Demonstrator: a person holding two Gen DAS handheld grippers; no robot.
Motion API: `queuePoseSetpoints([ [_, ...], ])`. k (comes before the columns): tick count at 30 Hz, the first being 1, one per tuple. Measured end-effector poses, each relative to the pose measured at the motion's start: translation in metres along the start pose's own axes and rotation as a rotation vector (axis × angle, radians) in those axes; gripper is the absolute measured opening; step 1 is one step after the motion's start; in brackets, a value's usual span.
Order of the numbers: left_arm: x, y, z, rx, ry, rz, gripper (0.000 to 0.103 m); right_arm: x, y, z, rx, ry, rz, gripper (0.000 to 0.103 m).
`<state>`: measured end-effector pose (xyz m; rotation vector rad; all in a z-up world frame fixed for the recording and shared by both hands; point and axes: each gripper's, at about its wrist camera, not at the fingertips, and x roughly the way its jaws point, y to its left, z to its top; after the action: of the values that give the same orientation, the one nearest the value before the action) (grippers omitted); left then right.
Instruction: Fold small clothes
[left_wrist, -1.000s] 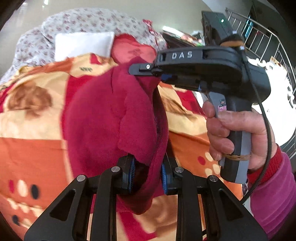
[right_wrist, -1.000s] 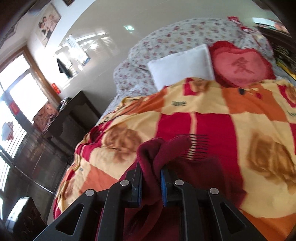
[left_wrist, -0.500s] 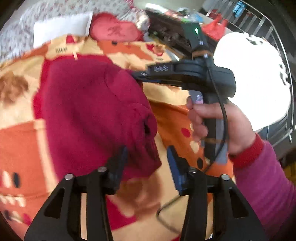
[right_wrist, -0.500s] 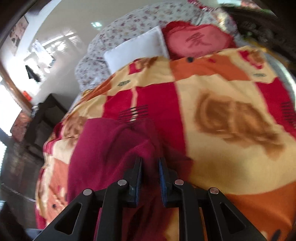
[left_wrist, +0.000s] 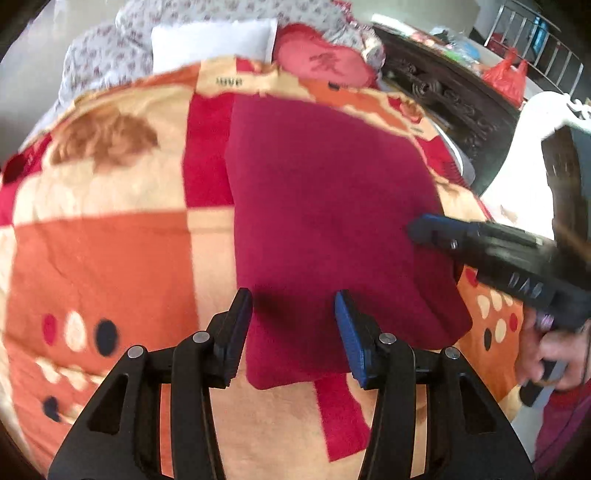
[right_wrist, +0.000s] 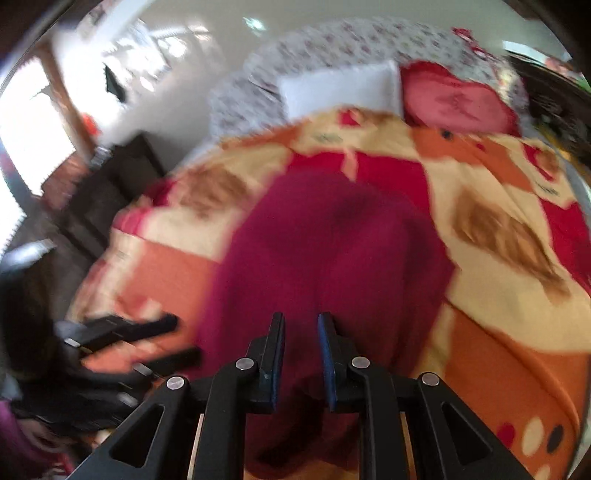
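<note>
Right-wrist view blurred; left gripper (right_wrist: 166, 339) smeared

I see the folded garment (left_wrist: 325, 221) lying flat on the blanket (left_wrist: 110, 266), with my left gripper (left_wrist: 293, 332) at its near edge and my right gripper (left_wrist: 424, 230) at its right edge. Pillow (left_wrist: 214, 40) and heart cushion (left_wrist: 325, 64) sit behind the blanket, cushion right of pillow.

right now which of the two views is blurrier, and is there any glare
The right wrist view is blurrier: the dark red garment, the blanket and the left gripper are all smeared by motion. The left wrist view is sharper on the garment, though the right gripper streaks. Glare: a blown-out window in the right wrist view; both views bend at the fisheye rim.
</note>
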<state>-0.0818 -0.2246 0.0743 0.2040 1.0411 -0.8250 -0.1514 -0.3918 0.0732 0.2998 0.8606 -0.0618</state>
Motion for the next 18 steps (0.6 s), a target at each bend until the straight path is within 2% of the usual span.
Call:
queuePoseSetpoints([
  [1,0.002,-0.002,-0.003,-0.002,0.003,-0.003,0.048,0.004,-0.006,-0.01,-0.009,-0.004,-0.032,0.015],
  [5,0.008,-0.014,-0.007,0.014,-0.015,0.041,0.056,0.009,-0.019,-0.016,0.019,-0.028,-0.016,0.014],
  [9,-0.001,-0.013,-0.004,-0.003,-0.026,0.044,0.056,-0.01,-0.017,-0.008,0.058,-0.043,0.013,0.016],
  [13,-0.013,-0.014,0.005,0.021,-0.081,0.087,0.056,-0.026,-0.005,0.003,0.056,-0.09,-0.008,0.017],
  [16,-0.012,-0.012,0.014,0.026,-0.09,0.094,0.056,-0.028,-0.005,0.009,0.07,-0.114,-0.023,0.018],
  [18,-0.008,-0.011,0.019,0.023,-0.094,0.101,0.056,-0.023,-0.008,0.013,0.09,-0.117,-0.039,0.023],
])
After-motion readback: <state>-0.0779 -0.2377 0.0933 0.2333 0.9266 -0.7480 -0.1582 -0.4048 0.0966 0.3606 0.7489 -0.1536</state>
